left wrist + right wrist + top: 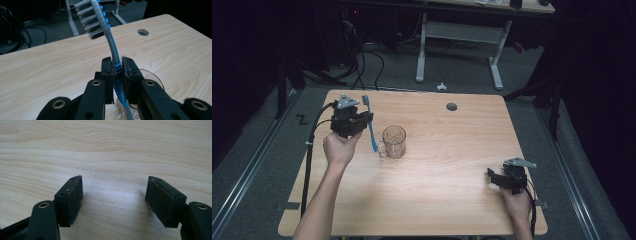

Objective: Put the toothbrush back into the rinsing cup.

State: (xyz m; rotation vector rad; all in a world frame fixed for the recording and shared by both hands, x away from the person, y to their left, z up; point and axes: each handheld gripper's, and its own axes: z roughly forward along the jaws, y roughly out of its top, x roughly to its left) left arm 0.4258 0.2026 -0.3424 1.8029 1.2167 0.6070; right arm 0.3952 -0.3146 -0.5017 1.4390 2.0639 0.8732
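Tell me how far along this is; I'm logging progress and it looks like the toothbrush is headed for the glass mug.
Done: the left claw has the blue toothbrush clamped at mid-handle and lifted off the table. In hand: the brush hangs beside the glass mug, lower end near the rim, apparently not yet inside. Left: probably lowering it in and releasing. The right claw is open and holds nothing.

The left hand holds the left gripper up over the far left part of the table. Its jaws are squeezed tight together. The right hand holds the right gripper low, jaws spread wide apart.
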